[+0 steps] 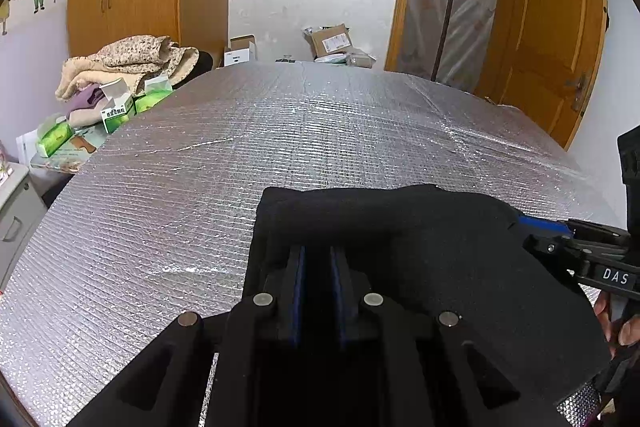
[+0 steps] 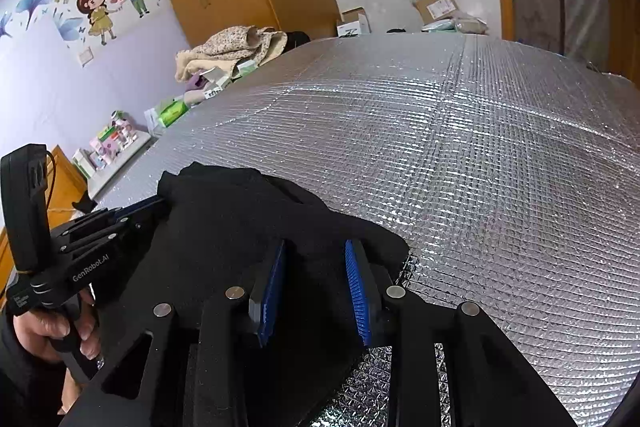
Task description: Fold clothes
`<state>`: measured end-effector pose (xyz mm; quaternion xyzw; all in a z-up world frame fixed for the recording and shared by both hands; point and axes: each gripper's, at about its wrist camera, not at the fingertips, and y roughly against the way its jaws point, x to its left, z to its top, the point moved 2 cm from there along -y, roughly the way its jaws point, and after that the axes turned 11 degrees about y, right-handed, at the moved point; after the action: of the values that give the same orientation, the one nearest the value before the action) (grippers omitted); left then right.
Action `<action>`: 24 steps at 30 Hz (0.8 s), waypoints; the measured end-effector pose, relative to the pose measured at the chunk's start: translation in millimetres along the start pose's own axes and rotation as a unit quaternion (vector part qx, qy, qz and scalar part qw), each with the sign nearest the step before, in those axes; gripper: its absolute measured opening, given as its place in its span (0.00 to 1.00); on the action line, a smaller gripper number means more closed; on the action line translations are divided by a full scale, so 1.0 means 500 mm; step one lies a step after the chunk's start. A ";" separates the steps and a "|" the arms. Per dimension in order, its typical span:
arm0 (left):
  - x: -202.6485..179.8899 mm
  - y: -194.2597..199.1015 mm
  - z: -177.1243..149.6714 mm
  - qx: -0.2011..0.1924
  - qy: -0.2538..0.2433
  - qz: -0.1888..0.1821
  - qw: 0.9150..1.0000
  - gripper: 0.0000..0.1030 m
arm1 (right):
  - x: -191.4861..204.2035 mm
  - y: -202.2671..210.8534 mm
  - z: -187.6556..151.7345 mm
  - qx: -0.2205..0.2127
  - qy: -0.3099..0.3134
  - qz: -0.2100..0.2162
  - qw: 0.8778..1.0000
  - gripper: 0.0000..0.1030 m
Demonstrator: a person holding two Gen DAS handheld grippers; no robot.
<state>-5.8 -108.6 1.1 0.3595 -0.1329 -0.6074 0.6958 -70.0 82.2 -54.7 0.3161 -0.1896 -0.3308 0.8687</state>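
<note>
The black garment (image 1: 420, 247) lies bunched at the near edge of the bench (image 1: 280, 147), low and centre-right in the left wrist view, low and left of centre in the right wrist view. It looks partly folded: its far edge is a thick rounded roll, doubled over, and what shows is a compact block, not a spread-out piece. To my eye the fold is under way and unfinished; the cloth is lumpy, and squaring it up is left to do.

The left hand-held gripper (image 1: 318, 259) has its blue pads close together, clenched on a ridge of the black cloth that disappears between them. The right hand-held gripper (image 2: 316, 267) stands wider, cloth lying between its blue pads (image 2: 356, 283); I cannot tell whether they press on it or merely straddle it.

Much is hard to read. The fabric is so dark that seams, sleeves or collar do not show, so I cannot say what kind of garment it is. Its near part is covered by the gripper bodies. Only fingers (image 2: 52, 331) of the person show, lower left.
</note>
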 end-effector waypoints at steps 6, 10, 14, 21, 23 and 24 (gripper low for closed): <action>-0.004 0.021 0.032 0.020 0.022 -0.020 0.999 0.13 | 0.002 0.005 0.002 0.002 0.005 -0.007 1.000 0.31; -0.014 0.010 0.055 0.012 0.003 -0.012 1.000 0.13 | 0.018 0.028 0.023 -0.015 0.007 -0.020 1.000 0.31; 0.000 -0.027 0.055 0.024 0.011 -0.017 1.000 0.13 | 0.040 0.023 0.054 -0.026 0.031 -0.015 0.999 0.31; 0.010 -0.042 0.045 0.022 0.005 -0.023 0.999 0.13 | 0.039 -0.031 0.048 -0.004 0.041 -0.014 0.999 0.31; 0.010 -0.043 0.044 0.021 0.004 -0.021 1.000 0.13 | 0.039 -0.033 0.047 -0.003 0.042 -0.014 0.999 0.31; 0.008 -0.043 0.044 0.020 0.002 -0.019 1.000 0.13 | 0.038 -0.034 0.046 -0.003 0.042 -0.014 0.999 0.31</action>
<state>-34.5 -119.9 1.2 0.3770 -0.1371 -0.6169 0.6772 -76.5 49.3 -47.0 0.3300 -0.1475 -0.3300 0.8720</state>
